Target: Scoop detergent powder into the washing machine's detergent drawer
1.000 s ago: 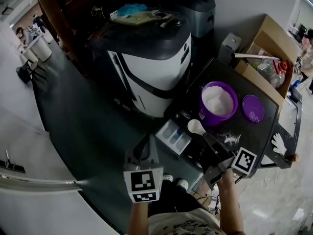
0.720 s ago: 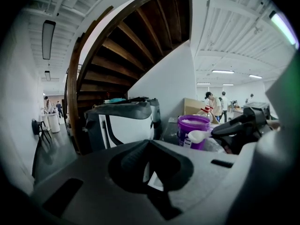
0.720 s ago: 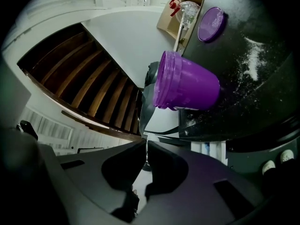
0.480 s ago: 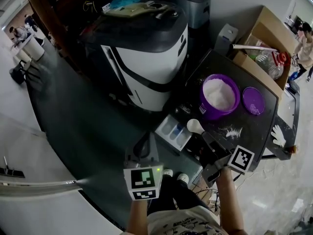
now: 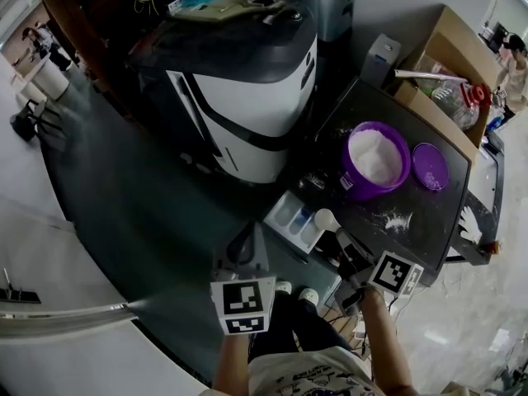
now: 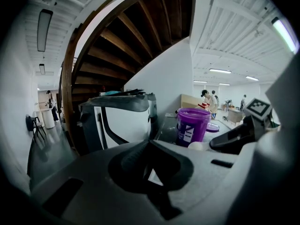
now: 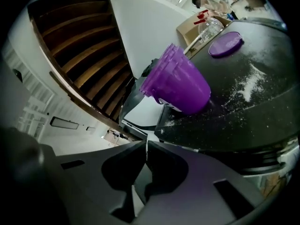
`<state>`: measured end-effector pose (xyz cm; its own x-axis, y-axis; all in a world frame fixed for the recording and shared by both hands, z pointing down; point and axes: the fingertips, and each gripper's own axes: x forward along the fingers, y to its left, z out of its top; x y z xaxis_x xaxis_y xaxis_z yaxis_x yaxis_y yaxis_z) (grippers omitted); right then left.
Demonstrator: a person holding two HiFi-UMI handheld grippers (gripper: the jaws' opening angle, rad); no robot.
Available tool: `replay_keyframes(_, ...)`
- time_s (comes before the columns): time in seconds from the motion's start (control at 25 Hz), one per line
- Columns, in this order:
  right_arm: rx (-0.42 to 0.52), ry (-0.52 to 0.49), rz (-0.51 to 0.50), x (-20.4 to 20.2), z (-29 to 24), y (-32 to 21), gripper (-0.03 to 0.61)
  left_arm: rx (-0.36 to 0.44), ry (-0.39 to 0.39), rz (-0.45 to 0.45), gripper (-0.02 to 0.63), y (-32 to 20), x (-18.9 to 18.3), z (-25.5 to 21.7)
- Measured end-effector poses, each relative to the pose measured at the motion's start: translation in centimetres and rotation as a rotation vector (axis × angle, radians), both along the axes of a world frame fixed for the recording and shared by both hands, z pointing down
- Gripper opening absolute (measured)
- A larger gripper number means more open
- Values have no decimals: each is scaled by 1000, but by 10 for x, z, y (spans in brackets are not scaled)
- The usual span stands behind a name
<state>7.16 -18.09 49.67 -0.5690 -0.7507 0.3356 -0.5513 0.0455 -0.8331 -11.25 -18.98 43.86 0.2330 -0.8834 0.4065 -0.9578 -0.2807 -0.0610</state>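
Observation:
The white and black washing machine (image 5: 247,81) has its detergent drawer (image 5: 287,215) pulled out towards me. A white scoop (image 5: 326,219) hangs at the drawer's right end, with my right gripper (image 5: 337,237) shut on its handle. The purple tub (image 5: 375,159) of white powder stands open on the black table (image 5: 429,213), and it also shows in the right gripper view (image 7: 176,83). My left gripper (image 5: 245,239) is shut and holds nothing, low and left of the drawer. From the left gripper view (image 6: 149,143) I see the scoop (image 6: 197,146) and the tub (image 6: 192,124).
The purple lid (image 5: 431,166) lies right of the tub. Spilled powder (image 5: 394,219) dusts the table. A cardboard box (image 5: 450,89) of bottles stands at the back right, a second grey machine (image 5: 330,7) behind. A white glove (image 5: 470,242) lies at the table's right corner.
My right gripper has carried the scoop left, from over the table's edge to the drawer's right end. The left gripper has stayed where it was.

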Motion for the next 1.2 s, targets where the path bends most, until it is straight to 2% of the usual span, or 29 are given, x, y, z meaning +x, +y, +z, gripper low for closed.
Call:
replay_keyframes(0.2, -33, 69, -14, -6, 17, 1, 21, -18, -2, 4, 2, -1, -5, 7)
replay_keyframes(0.36, -28, 166, -33, -10, 27, 0, 21, -28, 3, 1, 2, -1, -9, 13)
replay_keyframes(0.52, 1, 350, -64, -6, 46, -2, 21, -35, 10, -3, 2, -1, -12, 18)
replay_keyframes(0.68, 36, 527, -147, -17, 56, 1, 21, -41, 17, -10, 2, 0, -16, 20)
replay_keyframes(1.2, 153, 967, -333, -35, 78, 4, 21, -48, 29, -20, 2, 8, -21, 24)
